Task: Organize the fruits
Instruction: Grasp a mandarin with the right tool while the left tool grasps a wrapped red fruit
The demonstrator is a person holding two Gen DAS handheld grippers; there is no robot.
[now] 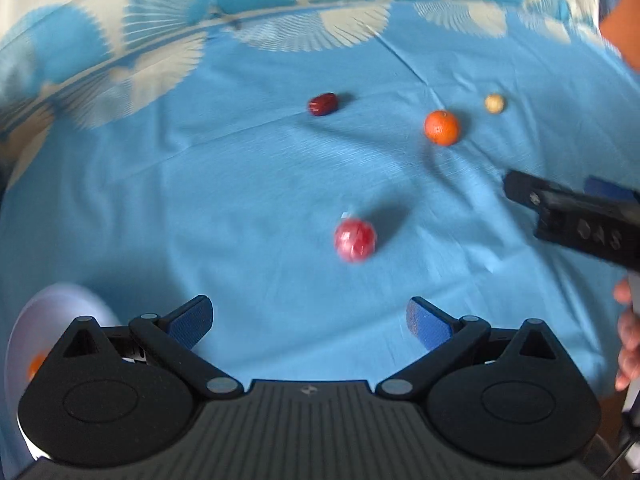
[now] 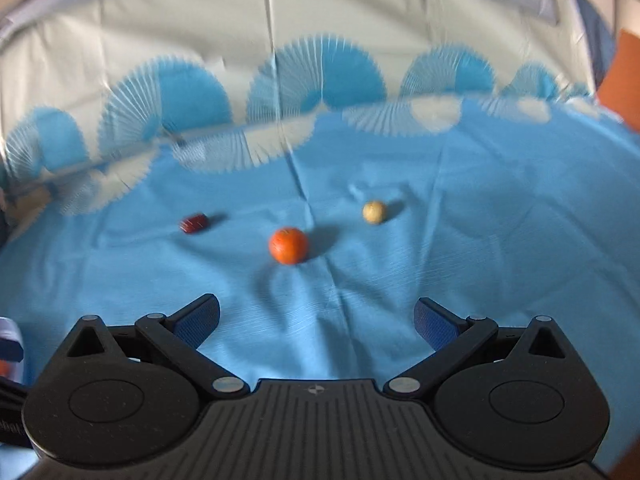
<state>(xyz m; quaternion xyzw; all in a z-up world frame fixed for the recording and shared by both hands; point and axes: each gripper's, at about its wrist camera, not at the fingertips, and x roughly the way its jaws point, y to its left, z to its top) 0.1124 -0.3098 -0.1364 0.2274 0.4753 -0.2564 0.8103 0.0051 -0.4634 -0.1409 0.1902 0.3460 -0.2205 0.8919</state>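
A wrapped red round fruit point(image 1: 355, 239) lies on the blue cloth just ahead of my left gripper point(image 1: 310, 320), which is open and holds nothing. Farther off lie a dark red date point(image 1: 322, 104), an orange tangerine point(image 1: 441, 127) and a small beige round fruit point(image 1: 494, 103). My right gripper point(image 2: 317, 322) is open and empty too; the tangerine point(image 2: 289, 245) sits ahead of it, the date point(image 2: 193, 223) to the left, the beige fruit point(image 2: 375, 212) to the right. The right gripper's black body point(image 1: 576, 216) shows at the right edge of the left wrist view.
A white plate point(image 1: 48, 320) with something orange on it sits at the lower left, partly behind my left gripper. The blue cloth point(image 2: 480, 240) with white fan patterns covers the table and rises at the back. A hand point(image 1: 628, 344) is at the right edge.
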